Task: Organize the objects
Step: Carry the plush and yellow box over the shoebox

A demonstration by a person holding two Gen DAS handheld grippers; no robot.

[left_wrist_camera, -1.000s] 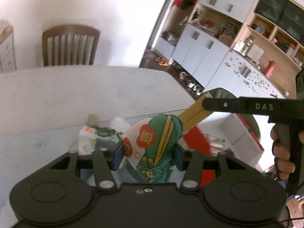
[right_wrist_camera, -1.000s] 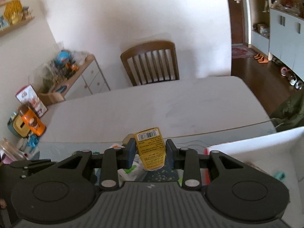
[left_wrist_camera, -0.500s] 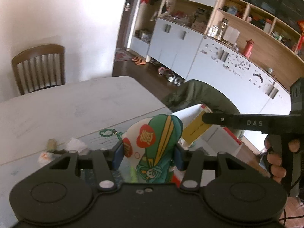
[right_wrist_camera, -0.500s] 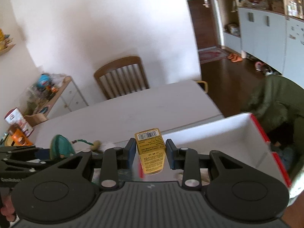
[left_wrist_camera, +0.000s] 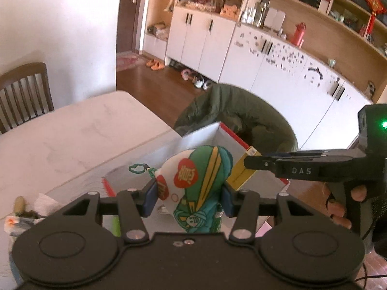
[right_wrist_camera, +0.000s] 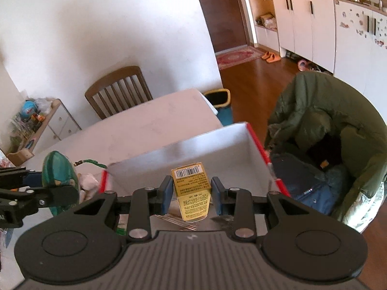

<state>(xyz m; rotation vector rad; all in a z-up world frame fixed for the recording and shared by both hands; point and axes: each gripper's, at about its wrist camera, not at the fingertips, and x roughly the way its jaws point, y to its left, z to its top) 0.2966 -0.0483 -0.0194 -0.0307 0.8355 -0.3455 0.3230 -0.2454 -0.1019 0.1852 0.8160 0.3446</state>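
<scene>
"Left wrist view, starting from the left: what to note?"

"At the table (left_wrist_camera: 72,145) edge, a tissue (left_wrist_camera: 43,200) and some small clutter. Then the left gripper (left_wrist_camera: 188,193), pinched firmly on a soft toy (left_wrist_camera: 200,169), green and white, held up in the air just before the white box (left_wrist_camera: 200,135). Further right, the right gripper (left_wrist_camera: 248,163), closed on a yellow carton (left_wrist_camera: 239,175), over the box as well."

"And how to do the placing well?"

"Probably one thing at a time. First bring the carton lower, inside the walls, and only then spread the fingers; released from high, likely to tumble. Meanwhile keep the toy back, to avoid knocking the two grippers together, very near each other now. Mind also the green cord loop (left_wrist_camera: 136,169) of the toy: could catch on the red rim (left_wrist_camera: 232,133)."

"Right wrist view: anything inside the box?"

"Hard to tell. At the left, the same toy, outside the box wall. In the middle, the carton, barcode up, with the blue pads (right_wrist_camera: 167,193) touching both sides. White walls, bare as far as visible; floor mostly hidden behind the gripper. Beyond the table, a bin (right_wrist_camera: 217,95) with a yellow rim, contents not visible. At the right, a bunched green jacket (right_wrist_camera: 326,111), with something dark blue lying in its hollow."
</scene>
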